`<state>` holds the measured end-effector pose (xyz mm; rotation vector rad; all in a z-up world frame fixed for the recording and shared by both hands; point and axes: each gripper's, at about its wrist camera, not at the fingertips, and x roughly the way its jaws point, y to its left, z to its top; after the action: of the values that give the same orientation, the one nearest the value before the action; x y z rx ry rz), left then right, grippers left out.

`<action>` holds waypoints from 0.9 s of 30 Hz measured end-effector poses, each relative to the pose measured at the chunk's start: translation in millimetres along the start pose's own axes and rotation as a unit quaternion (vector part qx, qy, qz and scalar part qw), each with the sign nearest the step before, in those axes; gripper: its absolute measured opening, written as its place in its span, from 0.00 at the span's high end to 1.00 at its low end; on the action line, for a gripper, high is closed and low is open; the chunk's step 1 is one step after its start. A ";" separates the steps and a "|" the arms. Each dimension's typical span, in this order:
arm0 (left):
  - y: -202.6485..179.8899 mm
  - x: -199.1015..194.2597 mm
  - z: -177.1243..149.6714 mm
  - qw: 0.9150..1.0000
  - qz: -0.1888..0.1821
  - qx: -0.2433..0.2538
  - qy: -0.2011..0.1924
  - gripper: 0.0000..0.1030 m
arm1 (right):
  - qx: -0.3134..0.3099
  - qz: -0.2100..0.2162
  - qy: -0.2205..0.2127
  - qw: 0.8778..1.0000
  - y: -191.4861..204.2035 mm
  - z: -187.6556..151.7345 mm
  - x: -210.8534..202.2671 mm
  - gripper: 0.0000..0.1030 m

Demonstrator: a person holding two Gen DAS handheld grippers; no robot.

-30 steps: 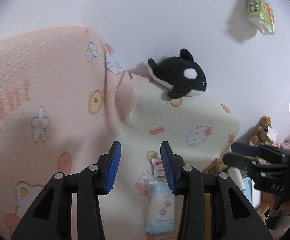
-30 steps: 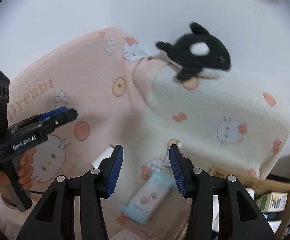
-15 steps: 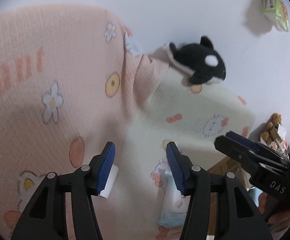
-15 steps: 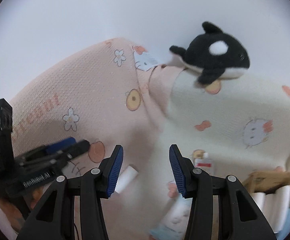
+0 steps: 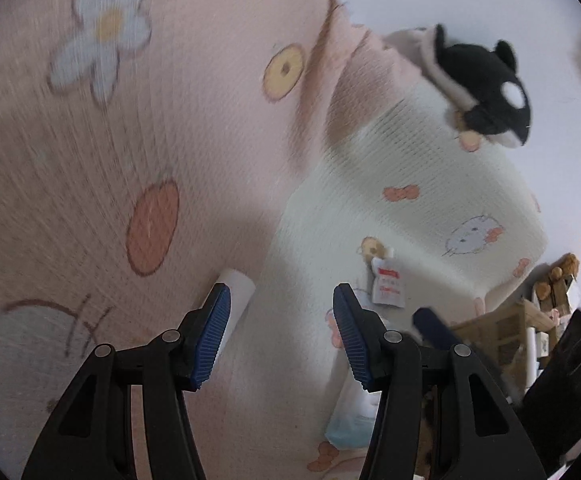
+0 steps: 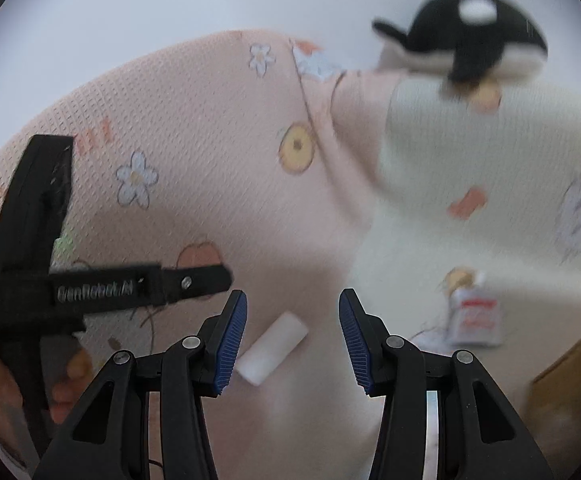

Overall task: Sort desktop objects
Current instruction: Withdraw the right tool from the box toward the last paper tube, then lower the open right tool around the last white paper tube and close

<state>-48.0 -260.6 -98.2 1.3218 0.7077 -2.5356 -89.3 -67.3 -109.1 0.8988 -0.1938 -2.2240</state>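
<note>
A small white block (image 6: 271, 347) lies on the pink patterned blanket (image 6: 210, 168); in the left wrist view the white block (image 5: 236, 286) sits just past my left fingertip. My left gripper (image 5: 280, 334) is open and empty right above it. My right gripper (image 6: 292, 338) is open and empty, with the block between and just beyond its fingers. A white sachet with red print (image 5: 388, 288) lies on the cream blanket part, also in the right wrist view (image 6: 475, 318). A light blue packet (image 5: 350, 416) lies lower, partly hidden. A black and white orca plush (image 6: 466, 50) rests at the blanket's top.
The left tool's black body (image 6: 90, 286) crosses the left of the right wrist view. The right tool (image 5: 566, 384) shows at the lower right of the left wrist view. A wooden box (image 5: 502, 330) with small items and a brown teddy (image 5: 566, 264) stand at the right.
Both grippers have moved down and left toward the white block, which now looks larger and closer. The orca plush has shifted toward the upper right. Both grippers stay open.
</note>
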 end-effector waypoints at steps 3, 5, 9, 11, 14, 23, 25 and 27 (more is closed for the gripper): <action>6.6 17.0 -3.4 1.000 0.008 -0.006 0.018 0.44 | 0.022 0.007 0.023 0.999 -11.2 -14.8 19.8 0.56; 9.5 27.9 -5.5 0.999 0.017 -0.006 0.027 0.44 | 0.037 0.017 0.023 0.999 -18.0 -22.8 27.5 0.56; 17.4 50.6 -11.5 0.998 0.013 -0.013 0.053 0.44 | 0.078 0.029 0.039 0.996 -31.7 -33.2 43.3 0.56; 20.6 58.7 -13.8 0.998 0.016 -0.014 0.058 0.44 | 0.084 0.032 0.052 0.995 -34.5 -37.7 52.1 0.56; 21.7 66.2 -15.2 0.998 0.024 -0.005 0.055 0.44 | 0.092 0.042 0.076 0.992 -35.8 -47.3 69.2 0.56; 28.9 101.3 -26.1 0.994 0.053 0.004 0.093 0.44 | 0.103 0.085 0.136 0.982 -38.2 -75.1 101.1 0.56; 29.6 106.6 -27.9 0.993 0.068 0.005 0.099 0.44 | 0.102 0.095 0.141 0.980 -36.0 -78.4 104.2 0.56; 30.9 109.9 -30.1 0.991 0.085 0.010 0.101 0.44 | 0.105 0.102 0.145 0.979 -35.2 -81.1 106.3 0.56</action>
<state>-78.5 -267.3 -212.0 1.5905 0.5782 -2.3038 -109.1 -103.2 -241.1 1.2477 -0.3702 -1.8828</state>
